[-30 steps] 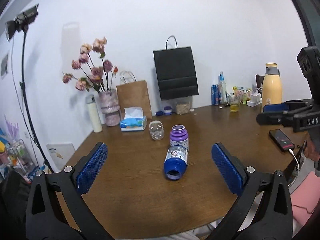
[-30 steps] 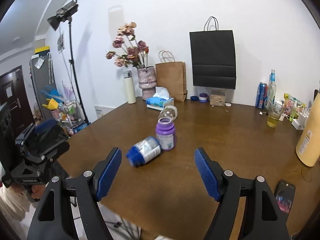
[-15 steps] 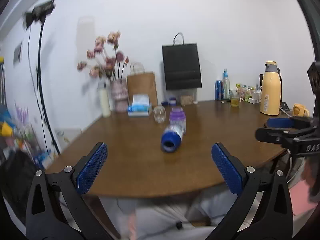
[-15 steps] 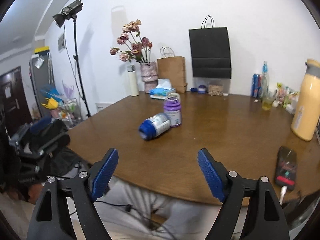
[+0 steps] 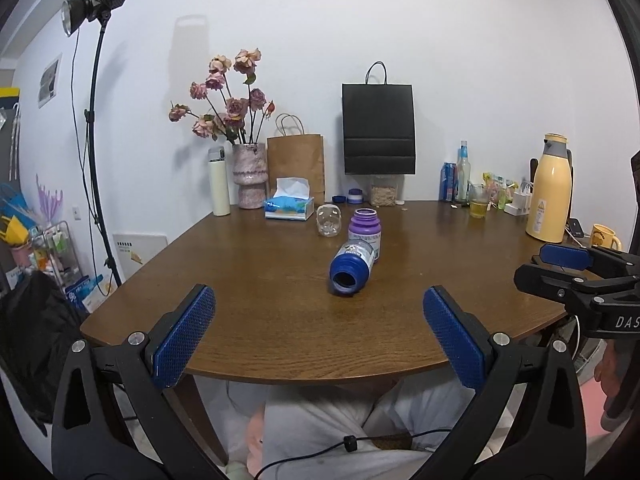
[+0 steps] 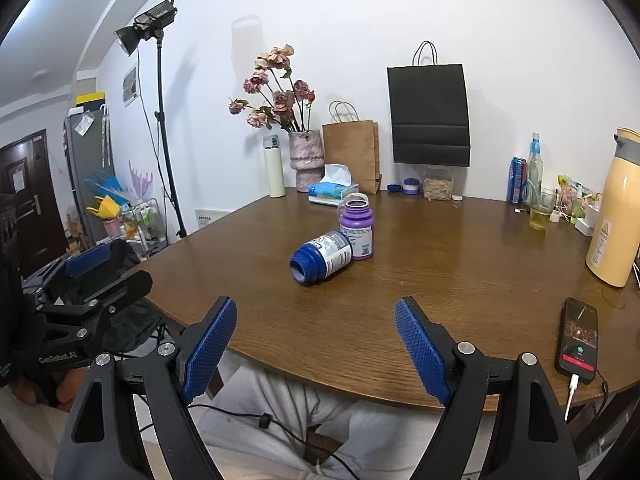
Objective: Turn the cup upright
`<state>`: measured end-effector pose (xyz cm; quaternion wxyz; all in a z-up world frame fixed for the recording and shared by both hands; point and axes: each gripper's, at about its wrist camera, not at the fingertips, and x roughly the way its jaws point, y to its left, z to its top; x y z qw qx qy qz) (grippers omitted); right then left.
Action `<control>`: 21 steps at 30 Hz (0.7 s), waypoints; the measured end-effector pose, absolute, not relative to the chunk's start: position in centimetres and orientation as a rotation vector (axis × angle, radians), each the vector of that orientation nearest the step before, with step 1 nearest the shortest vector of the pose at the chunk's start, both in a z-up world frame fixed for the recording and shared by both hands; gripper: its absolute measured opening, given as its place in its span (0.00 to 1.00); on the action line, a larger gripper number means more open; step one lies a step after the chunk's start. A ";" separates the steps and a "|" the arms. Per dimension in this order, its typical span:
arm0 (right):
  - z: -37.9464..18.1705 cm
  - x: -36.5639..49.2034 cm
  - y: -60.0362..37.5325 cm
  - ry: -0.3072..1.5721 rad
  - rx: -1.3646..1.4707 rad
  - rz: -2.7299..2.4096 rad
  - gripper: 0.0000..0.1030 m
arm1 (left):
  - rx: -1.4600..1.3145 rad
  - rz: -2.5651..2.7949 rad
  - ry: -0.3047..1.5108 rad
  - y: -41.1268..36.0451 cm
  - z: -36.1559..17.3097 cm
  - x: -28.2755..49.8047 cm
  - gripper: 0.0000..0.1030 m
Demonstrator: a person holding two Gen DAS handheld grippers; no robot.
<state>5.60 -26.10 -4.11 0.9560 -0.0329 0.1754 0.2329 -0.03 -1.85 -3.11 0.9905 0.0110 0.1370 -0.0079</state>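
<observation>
While the blue cup (image 5: 353, 267) lies on its side mid-table, mouth toward the near edge and touching the upright purple jar (image 5: 364, 232), the left gripper (image 5: 319, 336) and right gripper (image 6: 315, 347) hang wide open, empty, back at the wooden table's (image 5: 260, 320) edge.

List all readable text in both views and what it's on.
"DAS", cut off at the frame edge: body of the right gripper, left wrist view.
"GenRobot.AI": body of the left gripper, right wrist view.
Too small or blurred: labels on the tipped blue bottle and the purple bottle, the thermos sticker, the phone screen, the cans.
</observation>
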 end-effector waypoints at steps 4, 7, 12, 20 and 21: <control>-4.1 5.6 -26.2 0.355 -0.067 0.472 0.83 | 0.015 -0.016 0.277 -1.8 -3.1 0.0 1.00; -4.1 5.7 -26.2 0.356 -0.066 0.472 0.83 | 0.008 -0.014 0.274 -1.7 -3.0 0.0 1.00; -4.2 5.6 -26.2 0.355 -0.068 0.469 0.83 | 0.005 -0.016 0.275 -1.4 -3.0 0.0 1.00; -4.3 5.7 -26.2 0.364 -0.071 0.466 0.83 | 0.004 -0.014 0.272 -1.5 -3.0 0.0 1.00; -4.3 5.7 -26.2 0.363 -0.069 0.468 0.83 | 0.003 -0.014 0.272 -1.5 -3.0 0.0 1.00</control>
